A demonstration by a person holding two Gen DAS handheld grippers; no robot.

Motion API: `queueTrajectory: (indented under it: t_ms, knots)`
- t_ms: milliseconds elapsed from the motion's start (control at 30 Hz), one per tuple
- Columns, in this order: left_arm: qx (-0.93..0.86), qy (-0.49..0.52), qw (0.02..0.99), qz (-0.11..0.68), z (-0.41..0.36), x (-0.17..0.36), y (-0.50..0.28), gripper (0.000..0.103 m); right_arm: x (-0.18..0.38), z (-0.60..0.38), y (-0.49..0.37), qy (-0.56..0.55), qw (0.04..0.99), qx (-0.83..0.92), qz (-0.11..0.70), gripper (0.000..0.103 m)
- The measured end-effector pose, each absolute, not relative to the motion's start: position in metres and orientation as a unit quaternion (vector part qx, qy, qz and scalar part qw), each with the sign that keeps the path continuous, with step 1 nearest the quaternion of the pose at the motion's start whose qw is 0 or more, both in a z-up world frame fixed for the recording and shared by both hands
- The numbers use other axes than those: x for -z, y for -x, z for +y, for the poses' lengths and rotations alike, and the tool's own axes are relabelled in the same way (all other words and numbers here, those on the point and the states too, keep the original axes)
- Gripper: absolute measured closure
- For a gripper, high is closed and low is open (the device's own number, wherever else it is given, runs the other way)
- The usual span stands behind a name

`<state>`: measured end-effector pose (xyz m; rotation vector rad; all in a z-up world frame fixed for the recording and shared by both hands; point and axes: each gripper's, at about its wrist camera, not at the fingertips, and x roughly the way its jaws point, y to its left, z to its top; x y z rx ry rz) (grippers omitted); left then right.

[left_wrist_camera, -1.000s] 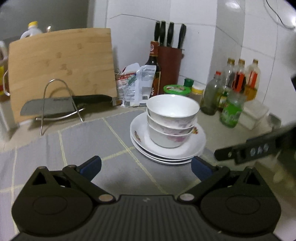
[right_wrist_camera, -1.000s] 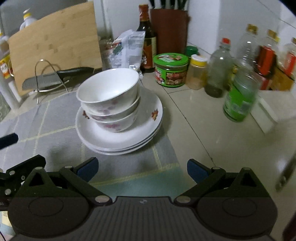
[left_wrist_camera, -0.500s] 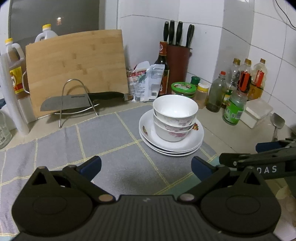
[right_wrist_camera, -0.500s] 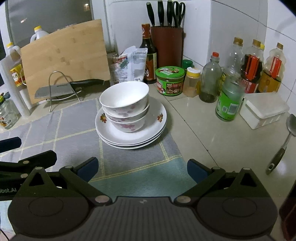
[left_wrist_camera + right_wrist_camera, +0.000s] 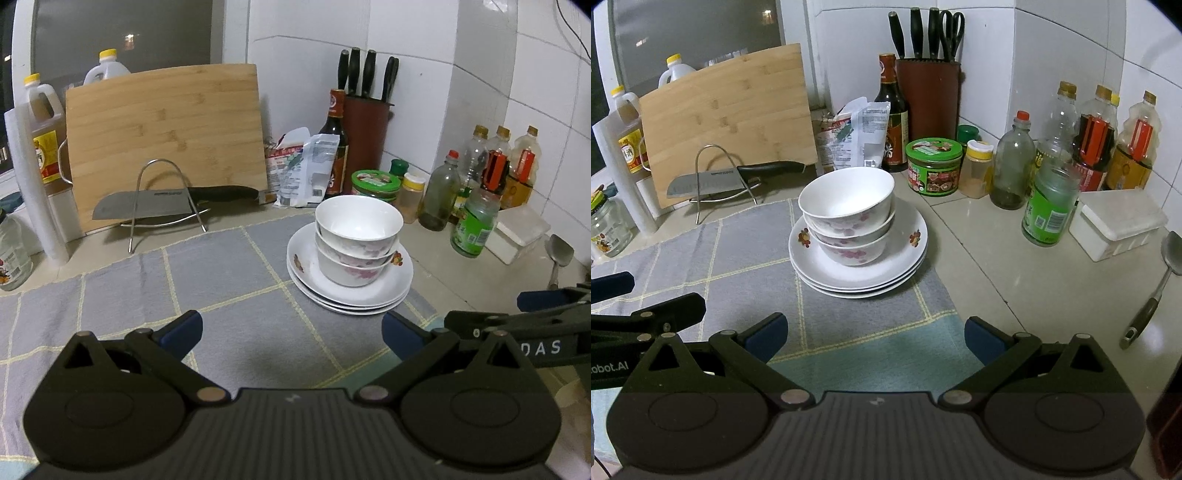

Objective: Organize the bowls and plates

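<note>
Three white floral bowls (image 5: 356, 236) (image 5: 847, 218) sit nested on a stack of three white plates (image 5: 380, 291) (image 5: 908, 254), which rests on a grey checked mat (image 5: 147, 280) (image 5: 713, 254). My left gripper (image 5: 291, 330) is open and empty, held back from the stack and a little to its left. My right gripper (image 5: 873, 332) is open and empty too, just in front of the stack. Each gripper's arm shows at the edge of the other's view.
A bamboo cutting board (image 5: 166, 136) leans at the back with a cleaver (image 5: 166, 201) on a wire rack. A knife block (image 5: 929, 96), sauce bottles (image 5: 1093, 140), a green tin (image 5: 933, 164), a white box (image 5: 1115, 221) and a ladle (image 5: 1160, 280) crowd the right counter.
Both grippers have pulled back and upward from the stack, so the bowls and plates look smaller and more of the counter shows. The stack has not moved.
</note>
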<state>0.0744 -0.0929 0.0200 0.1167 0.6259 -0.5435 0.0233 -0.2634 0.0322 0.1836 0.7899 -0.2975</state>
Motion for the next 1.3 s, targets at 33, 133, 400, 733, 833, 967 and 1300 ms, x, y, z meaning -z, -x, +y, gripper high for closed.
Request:
queueTrajectory:
  t_ms: [33,133,400,733,833,967,1300]
  knots:
    - [0.263,-0.057,0.914,0.304,-0.0931,-0.0202,-0.0742,0.001,-0.0322,-0.2633,-0.0233,-0.089,0.908,0.145,0.383,0.0]
    - [0.262,-0.056,0.914,0.305,-0.0934,-0.0204,-0.0737,0.001,-0.0323,-0.2626,-0.0233,-0.087,0.907,0.145,0.385,0.0]
    - [0.266,-0.059,0.914,0.301,-0.0934,-0.0215,-0.0735,0.001,-0.0336,-0.2634,-0.0221,-0.086,0.908,0.147,0.383,0.0]
    - [0.265,-0.063,0.915,0.299,-0.0944,-0.0225,-0.0724,0.001,-0.0349,-0.264,-0.0212,-0.086,0.907,0.15,0.384,0.0]
    - [0.265,-0.062,0.914,0.3,-0.0944,-0.0225,-0.0724,0.001,-0.0356,-0.2642,-0.0216,-0.085,0.907,0.152,0.384,0.0]
    - [0.265,-0.062,0.914,0.299,-0.0945,-0.0225,-0.0725,0.001,-0.0358,-0.2645,-0.0222,-0.084,0.906,0.153,0.385,0.0]
    - [0.268,-0.062,0.913,0.3,-0.0947,-0.0233,-0.0727,0.001,-0.0359,-0.2642,-0.0225,-0.082,0.905,0.157,0.386,0.0]
